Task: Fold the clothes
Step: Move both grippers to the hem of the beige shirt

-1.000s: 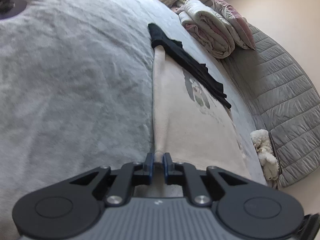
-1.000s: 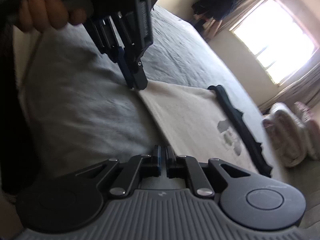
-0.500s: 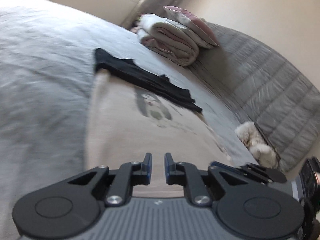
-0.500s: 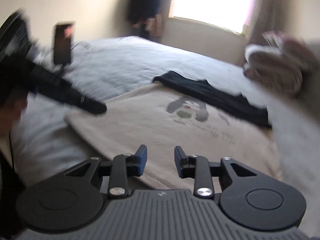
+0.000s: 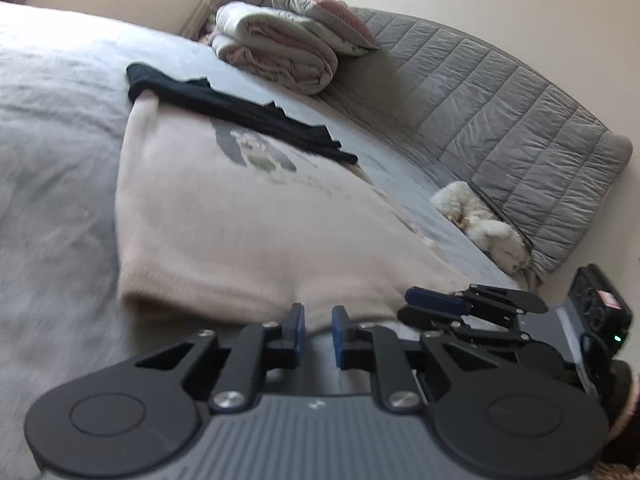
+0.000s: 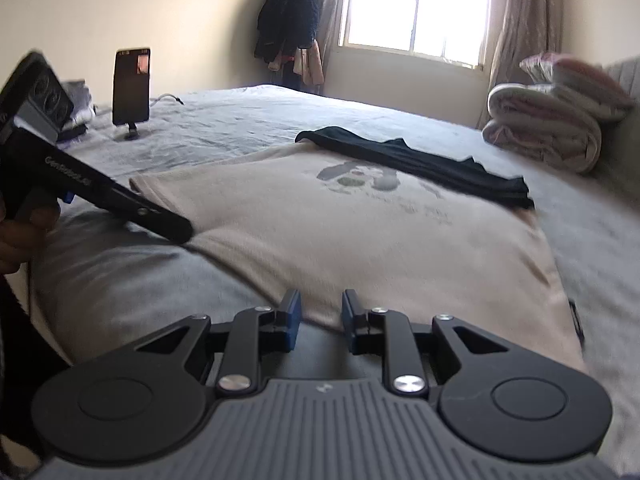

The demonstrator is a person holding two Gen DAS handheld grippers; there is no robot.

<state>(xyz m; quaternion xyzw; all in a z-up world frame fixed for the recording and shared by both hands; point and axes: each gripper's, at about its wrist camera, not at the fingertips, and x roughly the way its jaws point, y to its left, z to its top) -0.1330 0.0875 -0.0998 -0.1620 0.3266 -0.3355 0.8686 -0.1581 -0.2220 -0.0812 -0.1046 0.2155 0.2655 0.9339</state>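
Spread flat across the grey bedcover [image 6: 248, 120], a beige top [image 6: 360, 236] is seen lying with a grey printed figure [image 6: 360, 178] on its upper face, the print too smeared by blur to be read. Its near hem is partly hidden behind both gripper bodies, and its right edge is cut short by the curve of the lens. Along its far edge a black garment [image 6: 420, 160] is laid, overlapping the beige cloth; whether this is folded cannot be made out. The left gripper [image 5: 318, 330] is held at the near hem, its jaws opening, with a clear gap between the blue pads and no cloth pinched there. The right gripper [image 6: 320, 314] is placed at the same hem further right, its jaws drawing slightly closer yet apart, nothing gripped between them. In the right wrist view the left gripper is seen from the side, its tip just over the beige top's near-left edge; contact cannot be judged. A hand [image 6: 22, 236] on its handle is only partly shown. Farther off, a rolled duvet [image 5: 276, 52], a white plush toy [image 5: 480, 224] against the quilted headboard [image 5: 500, 112], and a phone on a stand [image 6: 131, 88] are visible.
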